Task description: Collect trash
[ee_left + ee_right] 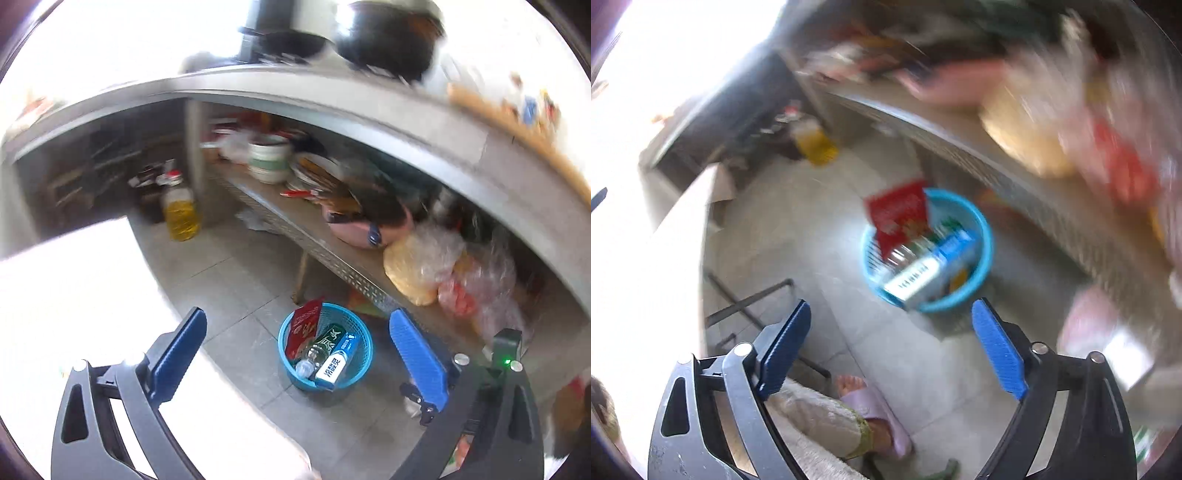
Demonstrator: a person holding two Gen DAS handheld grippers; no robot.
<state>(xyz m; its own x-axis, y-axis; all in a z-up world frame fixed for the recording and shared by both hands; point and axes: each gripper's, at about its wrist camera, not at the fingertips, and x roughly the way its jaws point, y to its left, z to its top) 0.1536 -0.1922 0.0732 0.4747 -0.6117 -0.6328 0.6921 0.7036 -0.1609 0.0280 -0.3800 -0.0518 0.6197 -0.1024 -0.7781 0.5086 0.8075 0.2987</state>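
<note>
A round blue basket [361, 326] stands on the tiled floor beside a low metal shelf. In it lie a red packet [304, 325], a clear bottle with a green label [322, 347] and a blue-and-white carton [338, 360]. My left gripper [297, 312] hangs above the basket, open, with nothing between its blue pads. The right wrist view is blurred; it shows the same basket [983, 230] with the red packet [899, 214] and the carton [923, 273]. The right gripper [890, 302] is open and empty too, above the basket's near rim.
The metal shelf [295, 218] carries bowls, plates, a pink basin and plastic bags [424, 266]. A yellow oil bottle [181, 212] stands on the floor at the back. A bright white surface [74, 295] fills the left. A person's foot in a slipper [871, 406] is near the right gripper.
</note>
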